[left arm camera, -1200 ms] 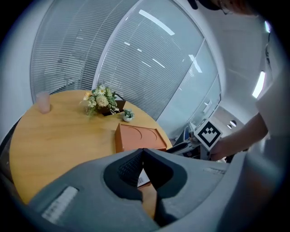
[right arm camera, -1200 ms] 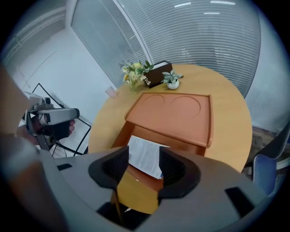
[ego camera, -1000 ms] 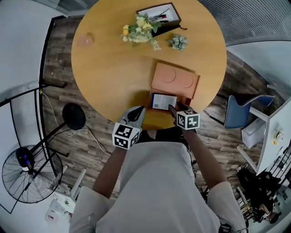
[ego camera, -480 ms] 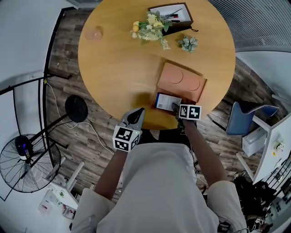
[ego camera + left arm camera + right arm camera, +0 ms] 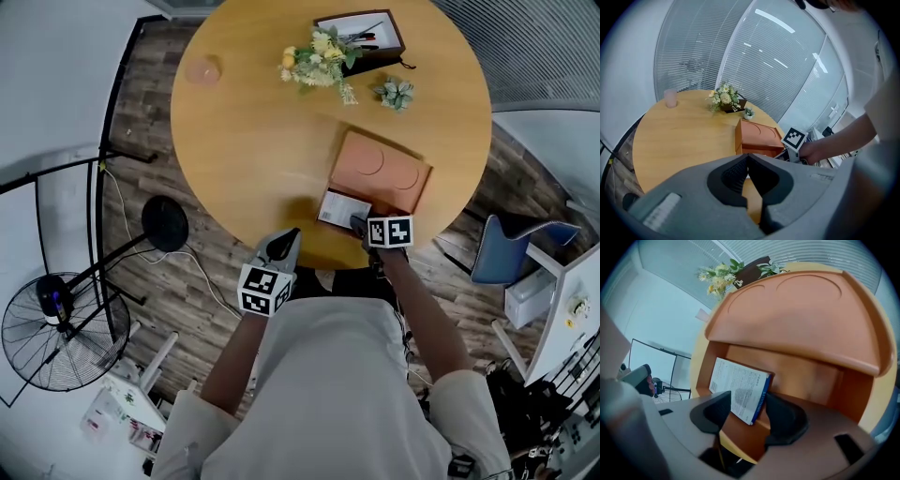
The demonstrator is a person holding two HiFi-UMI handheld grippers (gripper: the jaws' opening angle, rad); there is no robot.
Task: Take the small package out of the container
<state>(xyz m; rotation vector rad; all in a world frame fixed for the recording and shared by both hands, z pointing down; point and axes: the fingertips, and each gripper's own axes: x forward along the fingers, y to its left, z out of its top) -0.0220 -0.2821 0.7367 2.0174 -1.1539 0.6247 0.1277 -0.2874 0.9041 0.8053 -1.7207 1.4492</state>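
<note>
Surface carries the open orange container; the small package leans inside it. Probably a light, stiff, slick carton: pinch across the flat faces near the blue edge. On the right hand-held gripper, jaws have just been opening and now straddle the package corner. On the left hand-held gripper, jaws are together, empty.

Smooth wooden table; matt container; paper-labelled package

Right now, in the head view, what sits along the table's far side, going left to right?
pale pink cup → bunch of yellow and white flowers → small grey-green potted plant
</note>
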